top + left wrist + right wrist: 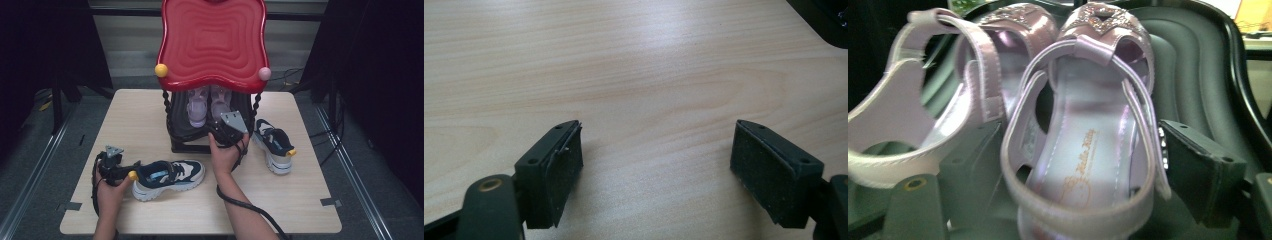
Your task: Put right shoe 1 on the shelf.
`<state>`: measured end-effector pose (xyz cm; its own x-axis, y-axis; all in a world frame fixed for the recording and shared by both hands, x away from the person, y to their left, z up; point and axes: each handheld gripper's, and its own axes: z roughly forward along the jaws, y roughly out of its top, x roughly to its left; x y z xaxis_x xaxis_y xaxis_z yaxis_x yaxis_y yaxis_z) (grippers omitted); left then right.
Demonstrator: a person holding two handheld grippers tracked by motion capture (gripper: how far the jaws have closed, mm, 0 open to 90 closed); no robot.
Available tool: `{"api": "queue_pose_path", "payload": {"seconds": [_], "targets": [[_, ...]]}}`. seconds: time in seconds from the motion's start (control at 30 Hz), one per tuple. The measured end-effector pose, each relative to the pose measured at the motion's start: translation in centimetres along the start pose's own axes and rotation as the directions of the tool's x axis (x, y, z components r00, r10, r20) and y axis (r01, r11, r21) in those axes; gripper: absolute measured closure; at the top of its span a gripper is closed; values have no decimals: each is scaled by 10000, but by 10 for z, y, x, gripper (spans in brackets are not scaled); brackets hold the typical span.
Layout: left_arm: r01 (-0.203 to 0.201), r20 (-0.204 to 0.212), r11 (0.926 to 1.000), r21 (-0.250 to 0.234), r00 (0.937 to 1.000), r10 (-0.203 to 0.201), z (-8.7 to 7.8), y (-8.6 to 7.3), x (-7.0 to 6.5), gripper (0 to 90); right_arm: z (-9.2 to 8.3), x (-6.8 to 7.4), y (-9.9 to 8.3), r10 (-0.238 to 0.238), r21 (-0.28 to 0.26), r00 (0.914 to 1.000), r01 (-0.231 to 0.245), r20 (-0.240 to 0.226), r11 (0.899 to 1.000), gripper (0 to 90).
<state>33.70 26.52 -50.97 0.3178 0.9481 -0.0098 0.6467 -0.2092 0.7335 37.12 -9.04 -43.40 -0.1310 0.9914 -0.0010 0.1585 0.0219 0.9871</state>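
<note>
Two lilac strap sandals stand side by side on the black lower shelf (1193,75) of a small rack. My right gripper (1080,135) reaches under the rack's red top (212,42). Its jaws sit either side of the heel of the right sandal (1083,165), and a gap shows beside the right pad (1198,175). The left sandal (903,115) lies just beyond the other jaw. From above, the right gripper (220,131) is at the shelf's front. My left gripper (656,150) is open over bare tabletop, beside the heel of a navy sneaker (170,177).
A second navy sneaker (272,145) with a yellow heel tab lies right of the rack. The light wooden table (135,115) stretches bare behind the left hand. Cables trail from both grippers toward the near edge. Dark floor surrounds the table.
</note>
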Motion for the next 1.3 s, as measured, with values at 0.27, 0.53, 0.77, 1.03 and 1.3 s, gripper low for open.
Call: {"api": "queue_pose_path", "payload": {"seconds": [0.27, 0.53, 0.77, 1.03, 1.3], "targets": [[-2, -2, 10000, -2, 10000, 2, 0, 0, 0, 206, -20, -3, -3, -518, 36, 9962, 522, -697, 9986, 182], [0, 3, 10000, -2, 10000, 0, 0, 0, 0, 206, -38, -7, 0, -898, 1, 9865, 906, -1372, 9959, 176], [-4, 6, 10000, 0, 10000, 4, 0, 0, 0, 206, -52, -10, -2, -1245, 61, 9696, 1287, -2105, 9917, 160], [3, 4, 10000, 3, 10000, -3, 0, 0, 0, 206, -66, -16, -2, -1440, 37, 9551, 1501, -2590, 9887, 145], [-2, 3, 10000, -2, 10000, 2, 0, 0, 0, 206, -78, -25, -6, -1481, 101, 9388, 1591, -3109, 9872, 143]]}}
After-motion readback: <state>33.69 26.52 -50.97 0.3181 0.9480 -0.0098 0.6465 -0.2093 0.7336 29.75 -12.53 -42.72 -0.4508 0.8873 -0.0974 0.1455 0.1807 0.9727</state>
